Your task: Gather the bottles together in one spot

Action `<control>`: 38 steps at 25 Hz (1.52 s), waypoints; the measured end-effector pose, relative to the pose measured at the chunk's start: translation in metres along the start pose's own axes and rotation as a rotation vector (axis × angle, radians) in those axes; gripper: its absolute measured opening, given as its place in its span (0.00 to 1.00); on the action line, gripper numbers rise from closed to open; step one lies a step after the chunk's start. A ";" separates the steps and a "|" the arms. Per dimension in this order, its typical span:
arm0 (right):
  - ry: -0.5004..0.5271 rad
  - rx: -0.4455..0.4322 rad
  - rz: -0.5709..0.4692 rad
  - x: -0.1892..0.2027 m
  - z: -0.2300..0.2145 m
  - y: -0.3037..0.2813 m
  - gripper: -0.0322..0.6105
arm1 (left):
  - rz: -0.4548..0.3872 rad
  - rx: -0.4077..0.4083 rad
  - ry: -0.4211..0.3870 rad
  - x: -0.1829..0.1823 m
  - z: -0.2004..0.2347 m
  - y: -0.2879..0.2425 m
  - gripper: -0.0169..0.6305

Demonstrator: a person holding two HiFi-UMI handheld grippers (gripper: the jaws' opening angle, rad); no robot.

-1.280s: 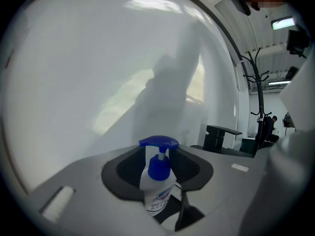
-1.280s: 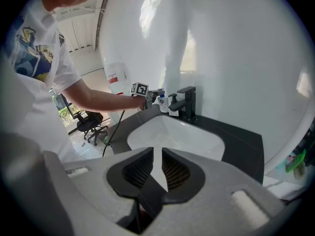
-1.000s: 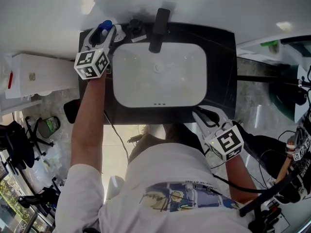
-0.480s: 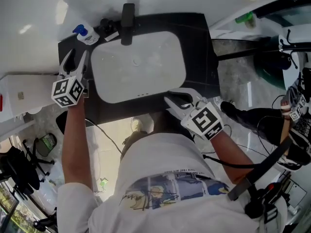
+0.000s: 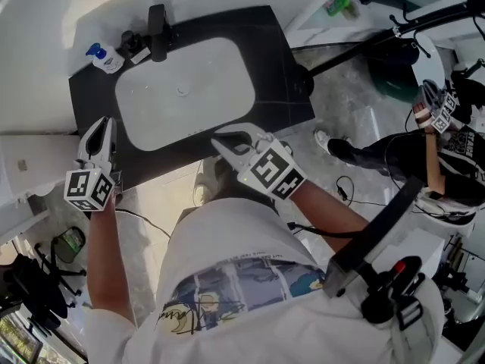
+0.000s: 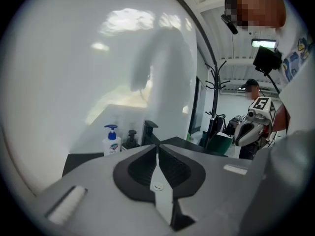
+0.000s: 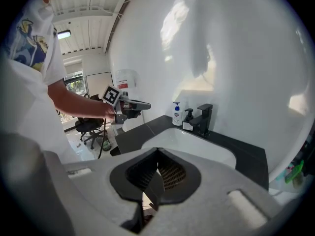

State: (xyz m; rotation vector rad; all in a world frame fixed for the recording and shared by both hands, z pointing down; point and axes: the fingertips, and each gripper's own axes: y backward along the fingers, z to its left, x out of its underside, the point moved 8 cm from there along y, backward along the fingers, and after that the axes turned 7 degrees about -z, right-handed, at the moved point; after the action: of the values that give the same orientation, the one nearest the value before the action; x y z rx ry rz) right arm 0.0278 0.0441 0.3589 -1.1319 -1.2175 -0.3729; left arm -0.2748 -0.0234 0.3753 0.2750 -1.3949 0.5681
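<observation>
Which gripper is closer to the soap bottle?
Left. The left gripper, jaws just closed empty, is at the counter corner, facing the soap bottle; the right gripper is across the sink.

Two pump bottles are in view: one white plastic bottle with a blue pump head [image 5: 104, 57] and one smaller black pump bottle [image 5: 130, 44]. There is one black square-bodied faucet [image 5: 158, 23], one white rounded-rectangular basin [image 5: 227, 97] and one black countertop [image 5: 282, 74]. One small green object [image 5: 339, 6], too small to identify, lies beyond the counter.
</observation>
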 end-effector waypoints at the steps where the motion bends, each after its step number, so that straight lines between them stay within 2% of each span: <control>1: 0.011 0.005 -0.005 0.000 0.006 0.001 0.05 | -0.012 0.013 0.002 -0.003 -0.010 0.008 0.03; 5: 0.024 0.007 -0.020 0.002 0.033 0.010 0.05 | -0.016 0.077 0.031 -0.003 -0.055 0.040 0.03; 10: 0.036 0.012 -0.033 0.003 0.059 0.022 0.05 | 0.048 0.154 0.050 0.001 -0.094 0.072 0.03; 17: 0.054 0.022 -0.052 -0.001 0.093 0.036 0.05 | 0.111 0.219 0.076 0.003 -0.138 0.109 0.03; 21: 0.059 0.024 -0.061 -0.004 0.107 0.039 0.05 | 0.138 0.262 0.042 0.005 -0.159 0.118 0.03; 27: 0.067 0.029 -0.073 -0.009 0.120 0.042 0.05 | 0.165 0.321 -0.049 -0.003 -0.175 0.124 0.03; 38: 0.071 0.037 -0.071 -0.006 0.139 0.044 0.05 | 0.182 0.339 -0.032 0.007 -0.174 0.135 0.03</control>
State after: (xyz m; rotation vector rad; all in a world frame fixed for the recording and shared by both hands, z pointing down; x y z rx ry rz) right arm -0.0170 0.1775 0.3218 -1.0377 -1.1992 -0.4394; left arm -0.1983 0.1789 0.3329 0.4327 -1.3585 0.9574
